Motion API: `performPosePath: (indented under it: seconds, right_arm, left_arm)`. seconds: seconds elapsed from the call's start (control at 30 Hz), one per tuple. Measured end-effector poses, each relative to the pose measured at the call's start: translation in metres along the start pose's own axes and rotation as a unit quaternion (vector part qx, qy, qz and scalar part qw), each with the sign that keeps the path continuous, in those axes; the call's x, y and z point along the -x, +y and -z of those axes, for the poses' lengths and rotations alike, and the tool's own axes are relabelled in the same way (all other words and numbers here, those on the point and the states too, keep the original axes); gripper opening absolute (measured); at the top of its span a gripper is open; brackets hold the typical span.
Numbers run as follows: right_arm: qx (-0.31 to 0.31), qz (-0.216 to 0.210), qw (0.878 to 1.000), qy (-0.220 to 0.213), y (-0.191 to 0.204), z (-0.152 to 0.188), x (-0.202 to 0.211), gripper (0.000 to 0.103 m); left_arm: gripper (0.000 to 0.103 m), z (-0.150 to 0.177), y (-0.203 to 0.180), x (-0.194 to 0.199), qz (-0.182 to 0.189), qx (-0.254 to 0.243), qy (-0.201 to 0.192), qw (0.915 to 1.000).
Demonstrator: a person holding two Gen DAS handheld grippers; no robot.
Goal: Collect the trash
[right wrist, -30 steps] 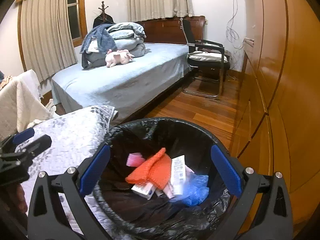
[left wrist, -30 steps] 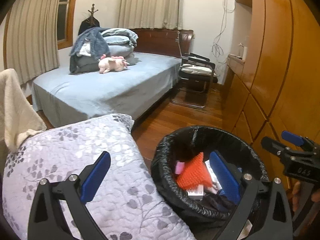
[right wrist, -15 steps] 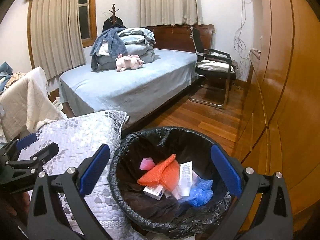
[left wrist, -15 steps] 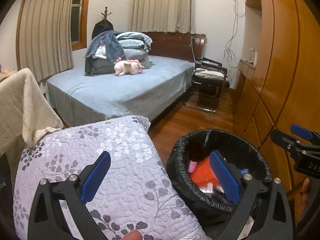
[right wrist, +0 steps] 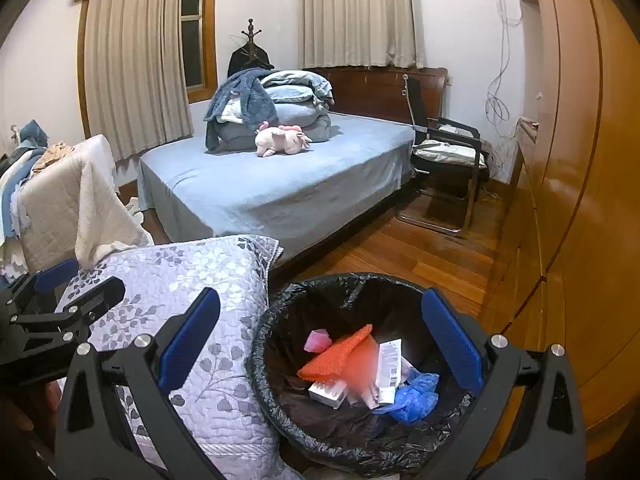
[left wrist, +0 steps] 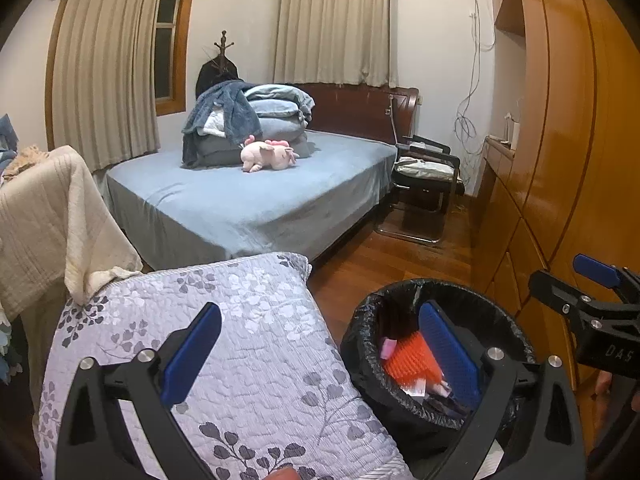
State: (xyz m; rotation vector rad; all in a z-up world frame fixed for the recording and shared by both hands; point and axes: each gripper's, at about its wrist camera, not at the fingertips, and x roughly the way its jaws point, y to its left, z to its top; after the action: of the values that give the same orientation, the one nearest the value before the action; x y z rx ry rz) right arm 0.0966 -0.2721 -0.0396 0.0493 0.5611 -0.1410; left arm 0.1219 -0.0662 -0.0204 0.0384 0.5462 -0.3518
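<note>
A bin lined with a black bag (right wrist: 280, 400) stands on the wood floor, also in the left wrist view (left wrist: 360, 340). It holds an orange mesh piece (right wrist: 340, 356), a pink scrap (right wrist: 316, 340), a white tube (right wrist: 388, 368), a small white box (right wrist: 326, 392) and a crumpled blue glove (right wrist: 416, 394). My right gripper (right wrist: 320, 348) is open and empty above the bin's near side. My left gripper (left wrist: 320, 354) is open and empty, over the pillow's edge and the bin's left rim.
A floral quilted pillow (left wrist: 240, 360) lies left of the bin. A cream cloth (left wrist: 48, 216) drapes over furniture at left. A blue bed (right wrist: 280, 184) with folded bedding and a pink plush (right wrist: 282, 140) lies beyond. A black chair (right wrist: 448, 152) and wooden wardrobe (right wrist: 580, 200) stand at right.
Both grippers have pulled back and up from the bin, which now looks smaller and lower in both views. More of the room shows. Both stay open and empty.
</note>
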Motion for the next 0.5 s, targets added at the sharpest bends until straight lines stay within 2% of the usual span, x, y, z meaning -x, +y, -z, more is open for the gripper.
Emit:
performPosePath:
  seconds: [0.5]
  right_arm:
    - [0.002, 0.001, 1.0, -0.007, 0.0011, 0.0001, 0.0057, 0.098]
  left_arm:
    - [0.097, 0.0, -0.0008, 0.0053, -0.003, 0.0, -0.001, 1.0]
